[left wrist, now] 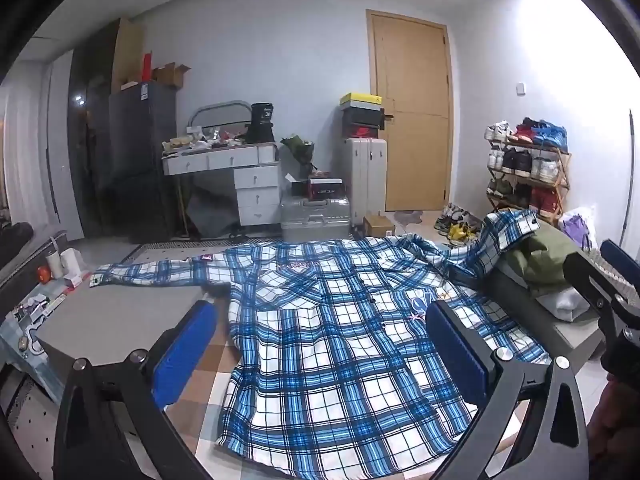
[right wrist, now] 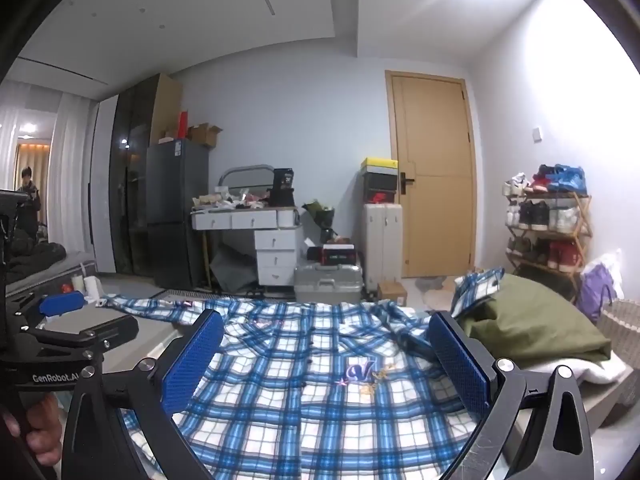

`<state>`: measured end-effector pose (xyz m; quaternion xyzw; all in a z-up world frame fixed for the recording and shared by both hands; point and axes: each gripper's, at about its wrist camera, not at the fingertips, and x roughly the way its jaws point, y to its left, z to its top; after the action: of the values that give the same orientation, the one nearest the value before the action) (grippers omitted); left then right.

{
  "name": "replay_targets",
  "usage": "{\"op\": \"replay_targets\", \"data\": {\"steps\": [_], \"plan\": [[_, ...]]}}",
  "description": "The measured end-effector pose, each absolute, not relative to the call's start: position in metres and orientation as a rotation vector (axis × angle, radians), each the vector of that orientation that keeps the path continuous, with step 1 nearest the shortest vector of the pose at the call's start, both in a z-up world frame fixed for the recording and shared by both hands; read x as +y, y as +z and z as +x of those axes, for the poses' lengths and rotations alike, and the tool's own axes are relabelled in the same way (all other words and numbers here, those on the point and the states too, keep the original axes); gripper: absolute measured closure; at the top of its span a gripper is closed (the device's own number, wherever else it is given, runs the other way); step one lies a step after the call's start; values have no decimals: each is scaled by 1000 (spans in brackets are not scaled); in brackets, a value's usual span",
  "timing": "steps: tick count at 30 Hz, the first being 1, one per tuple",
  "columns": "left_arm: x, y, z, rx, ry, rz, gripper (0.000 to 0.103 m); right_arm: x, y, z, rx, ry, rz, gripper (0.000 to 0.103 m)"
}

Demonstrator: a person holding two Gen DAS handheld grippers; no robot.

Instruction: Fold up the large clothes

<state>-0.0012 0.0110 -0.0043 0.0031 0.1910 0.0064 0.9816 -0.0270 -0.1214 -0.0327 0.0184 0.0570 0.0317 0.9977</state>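
The left hand-held gripper [left wrist: 320, 348] is held above the near half of the plaid shirt [left wrist: 340, 344], tipped a little downward, with its blue pads spread wide apart and nothing between them. The cloth is not seen to be touched by either pad. The right hand-held gripper [right wrist: 326, 360] is held the same way over the buttoned front, jaws fully apart and empty; it is also seen at the right edge of the left wrist view, so the two tools are kept side by side, near each other. This wide, empty stance is judged to be a ready position, from which a hem or a side seam can be reached by each tool.

The shirt has been laid face up and flat on the bed [left wrist: 120, 320], buttons closed, collar away from the cameras, so that its outline can be read and folded along straight lines. One sleeve [left wrist: 152, 270] is stretched out flat to the left. The other sleeve [left wrist: 508, 232] is draped up over an olive green bundle [left wrist: 540, 256] at the right, and it is judged that it must be pulled clear before that side can be folded in. No fold is seen in the body yet, so the task is judged to be at its start.

Beyond the bed, a white worktop [left wrist: 224, 156] with drawers, suitcases and a shoe rack [left wrist: 528, 172] are left well apart from the work.
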Motion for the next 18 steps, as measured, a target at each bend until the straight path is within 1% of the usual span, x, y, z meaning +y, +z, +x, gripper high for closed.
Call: {"op": "replay_targets", "data": {"steps": [18], "plan": [[20,-12,1,405,-7,-22,1,-121,-33,-20,176,22,33,0]]}}
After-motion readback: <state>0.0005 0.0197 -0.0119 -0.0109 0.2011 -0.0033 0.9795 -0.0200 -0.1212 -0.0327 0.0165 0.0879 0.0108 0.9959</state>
